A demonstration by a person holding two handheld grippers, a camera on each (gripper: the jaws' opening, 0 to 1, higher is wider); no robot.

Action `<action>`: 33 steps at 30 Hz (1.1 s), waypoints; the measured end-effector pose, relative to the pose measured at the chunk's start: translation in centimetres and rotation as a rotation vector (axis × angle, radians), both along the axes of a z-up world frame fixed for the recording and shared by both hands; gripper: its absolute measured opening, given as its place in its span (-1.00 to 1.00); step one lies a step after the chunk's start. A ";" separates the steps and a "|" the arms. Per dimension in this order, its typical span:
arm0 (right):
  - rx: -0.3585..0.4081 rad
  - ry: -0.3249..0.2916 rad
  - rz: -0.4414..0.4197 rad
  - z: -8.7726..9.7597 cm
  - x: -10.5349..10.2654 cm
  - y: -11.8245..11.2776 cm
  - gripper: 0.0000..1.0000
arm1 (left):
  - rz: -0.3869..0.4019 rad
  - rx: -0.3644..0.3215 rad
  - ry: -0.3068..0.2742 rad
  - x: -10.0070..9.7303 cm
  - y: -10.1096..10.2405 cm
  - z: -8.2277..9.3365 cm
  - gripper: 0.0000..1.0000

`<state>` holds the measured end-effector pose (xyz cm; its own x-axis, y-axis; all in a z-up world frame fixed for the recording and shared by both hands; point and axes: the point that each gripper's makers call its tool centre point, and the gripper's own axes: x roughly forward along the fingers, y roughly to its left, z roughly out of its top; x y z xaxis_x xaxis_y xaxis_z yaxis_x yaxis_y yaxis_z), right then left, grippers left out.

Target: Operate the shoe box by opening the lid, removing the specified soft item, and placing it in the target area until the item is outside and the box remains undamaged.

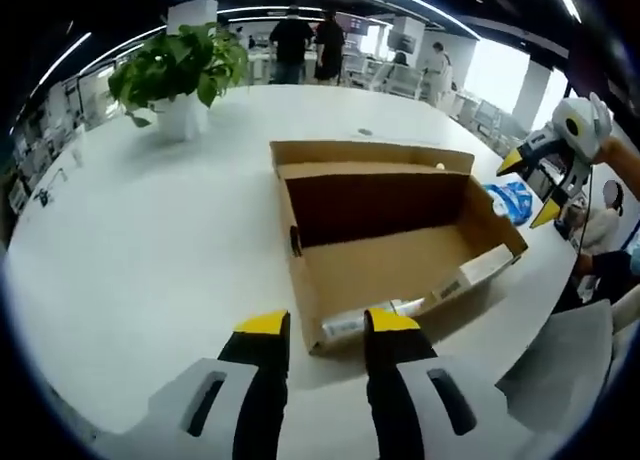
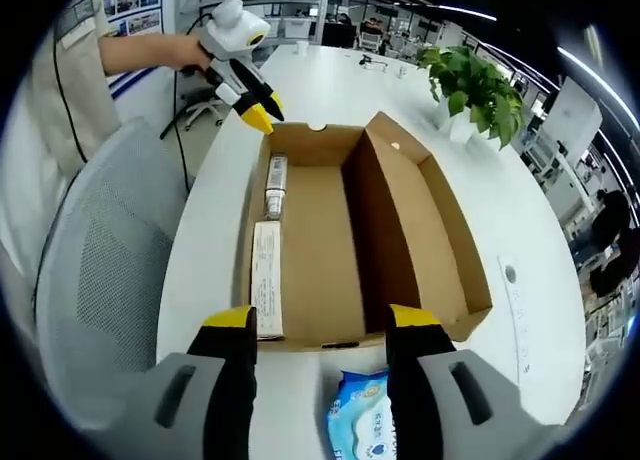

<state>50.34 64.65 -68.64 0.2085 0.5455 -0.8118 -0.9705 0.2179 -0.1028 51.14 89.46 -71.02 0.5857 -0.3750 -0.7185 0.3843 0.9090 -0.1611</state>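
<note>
An open brown cardboard shoe box [image 1: 400, 265] lies on the white table, its lid flap [image 1: 370, 157] folded back and its inside bare. My left gripper [image 1: 327, 325] is open at the box's near end wall, nothing between its jaws. In the right gripper view the same box [image 2: 330, 250] stretches away, with the left gripper [image 2: 255, 105] at its far end. A soft blue-and-white wipes packet [image 2: 362, 420] lies on the table outside the box, low between the jaws of my open right gripper [image 2: 322, 320]. The packet [image 1: 512, 198] also shows beside the right gripper [image 1: 530, 190].
A potted green plant [image 1: 180, 75] stands on the far part of the table [image 1: 150, 250]. A grey mesh chair [image 2: 100, 270] sits by the table edge next to a person's arm [image 2: 150, 50]. People stand in the background [image 1: 305, 45].
</note>
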 end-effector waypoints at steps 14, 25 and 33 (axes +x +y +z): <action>-0.062 0.105 0.101 -3.9 -0.5 1.1 -0.04 | 0.066 -0.045 0.045 0.1 0.3 -0.6 -0.93; -0.046 0.190 0.106 -5.5 -0.8 2.1 -0.07 | 0.069 -0.050 0.049 0.2 0.3 -0.9 -0.93; -0.061 0.139 0.100 -5.1 0.2 1.7 -0.04 | 0.065 -0.050 0.054 0.5 0.6 -1.0 -0.93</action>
